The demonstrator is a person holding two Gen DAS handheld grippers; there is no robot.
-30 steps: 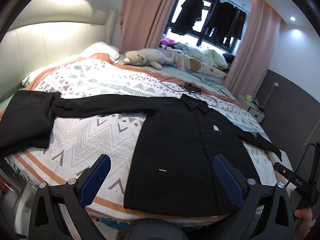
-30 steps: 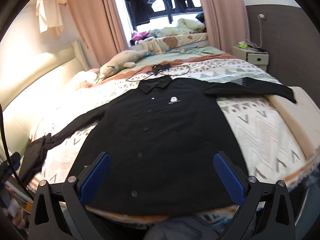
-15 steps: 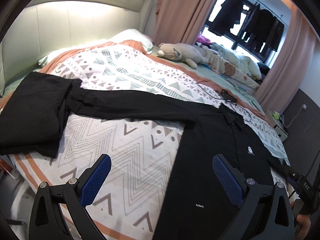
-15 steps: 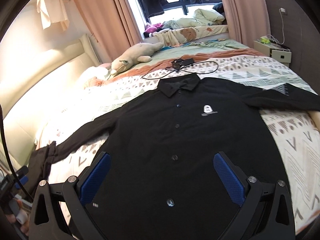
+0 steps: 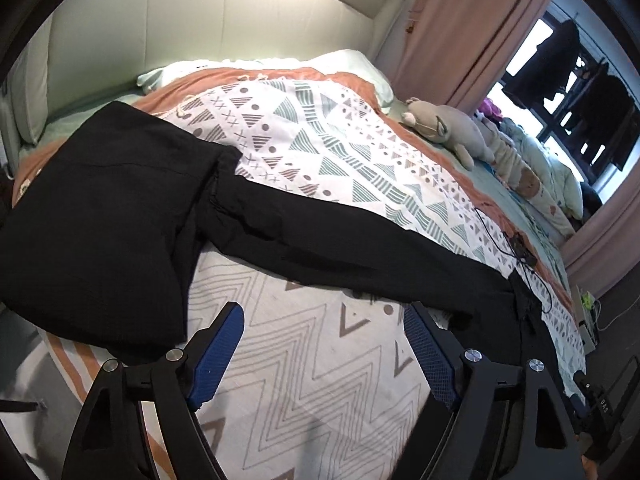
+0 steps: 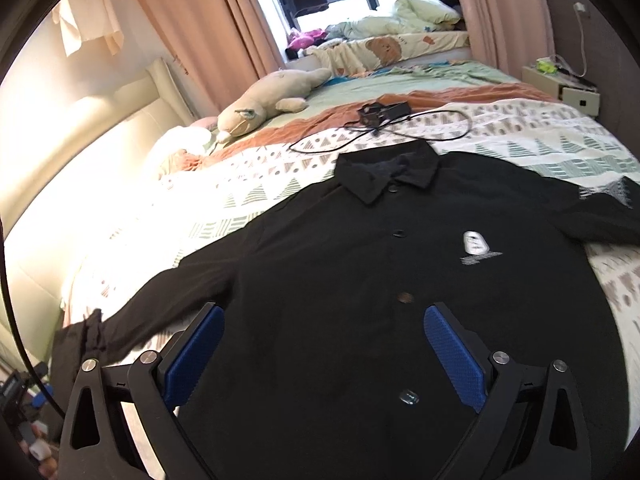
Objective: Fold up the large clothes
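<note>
Left wrist view: left gripper (image 5: 322, 322) jaws wide apart, holding nothing, over patterned bedspread (image 5: 312, 380); black shirt (image 5: 340, 248) sleeve stretches just beyond the tips. Right wrist view: right gripper (image 6: 322, 326) gaping, empty, shirt front (image 6: 400, 280) flat between and beyond jaws, collar farther ahead.

The black shirt (image 6: 360, 280) is showing as matt woven cloth with glossy plastic buttons; the bedspread (image 5: 320, 380) is looking like soft printed cotton; the left tongs (image 5: 324, 332) are wearing textured blue rubbery pads (image 5: 218, 344) on matt black plastic
</note>
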